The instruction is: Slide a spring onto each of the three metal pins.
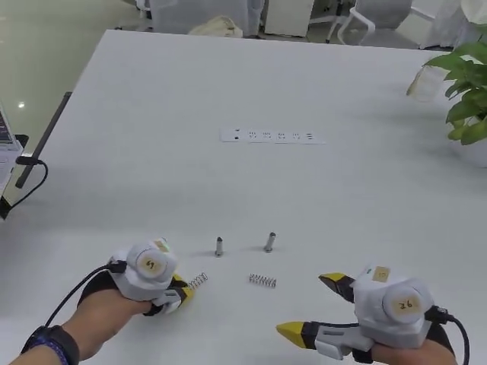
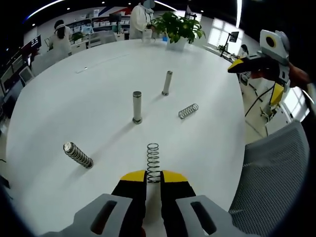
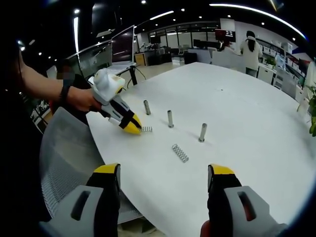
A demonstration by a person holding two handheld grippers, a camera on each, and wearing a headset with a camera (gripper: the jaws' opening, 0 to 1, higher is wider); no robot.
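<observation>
Coils of the held spring (image 2: 153, 160) are silvery, short and open-wound. Its near end is pinched between the yellow-tipped fingers of the left gripper (image 2: 153, 174), which are clenched on it, and it sits low over the white desk (image 2: 98, 74), pointing toward the pins. Just left of it the sleeved pin (image 2: 78, 154) already wears a coil. Ahead stand two bare steel pins with small collars, the near pin (image 2: 137, 106) and the far pin (image 2: 167, 82). A loose spring (image 2: 188, 110) lies flat beside them. The right gripper (image 1: 306, 304) hovers well apart to the right near the desk's front edge, its fingers spread wide and gripping nothing. Beyond the pins the desk runs bare to a power strip (image 1: 272, 136), and a plant (image 1: 468, 84) stands at the far right edge.
</observation>
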